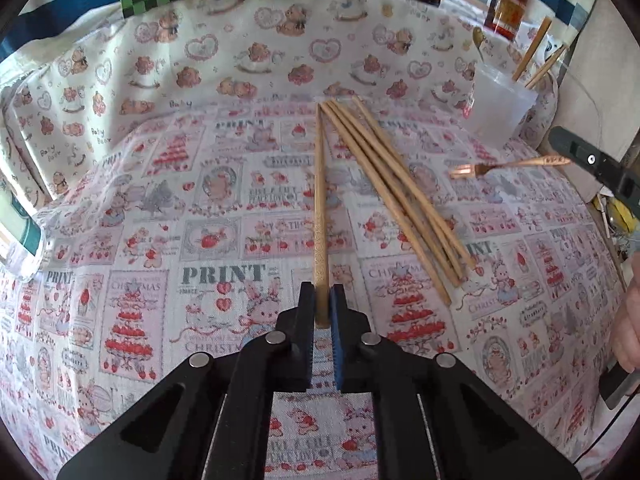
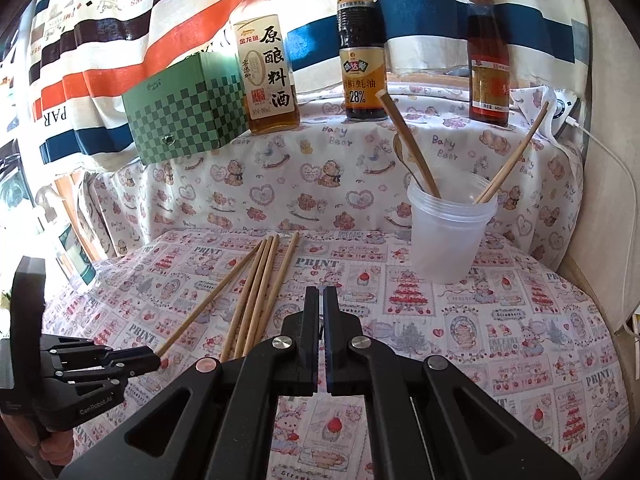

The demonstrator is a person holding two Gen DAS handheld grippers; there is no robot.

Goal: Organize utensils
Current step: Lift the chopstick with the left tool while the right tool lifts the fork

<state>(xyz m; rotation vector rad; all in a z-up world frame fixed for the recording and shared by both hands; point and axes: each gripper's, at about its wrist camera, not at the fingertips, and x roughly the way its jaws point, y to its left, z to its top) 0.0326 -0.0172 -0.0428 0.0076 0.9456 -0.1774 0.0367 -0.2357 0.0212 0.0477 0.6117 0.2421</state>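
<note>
My left gripper (image 1: 322,300) is shut on the near end of one bamboo chopstick (image 1: 319,184), which points away over the printed cloth. In the right wrist view the same gripper (image 2: 154,360) shows at the lower left with that chopstick (image 2: 208,300). Several more chopsticks (image 1: 392,200) lie fanned on the cloth just right of it. My right gripper (image 1: 564,148) is shut on the handle of a copper-coloured fork (image 1: 508,166), held above the cloth. In its own view the right gripper (image 2: 322,292) has its jaws together and the fork does not show.
A translucent plastic cup (image 2: 450,240) at the back right holds chopsticks and a spoon. Behind it a raised ledge carries three sauce bottles (image 2: 268,60) and a green checked box (image 2: 184,108). A white cable (image 2: 624,184) runs down the right wall.
</note>
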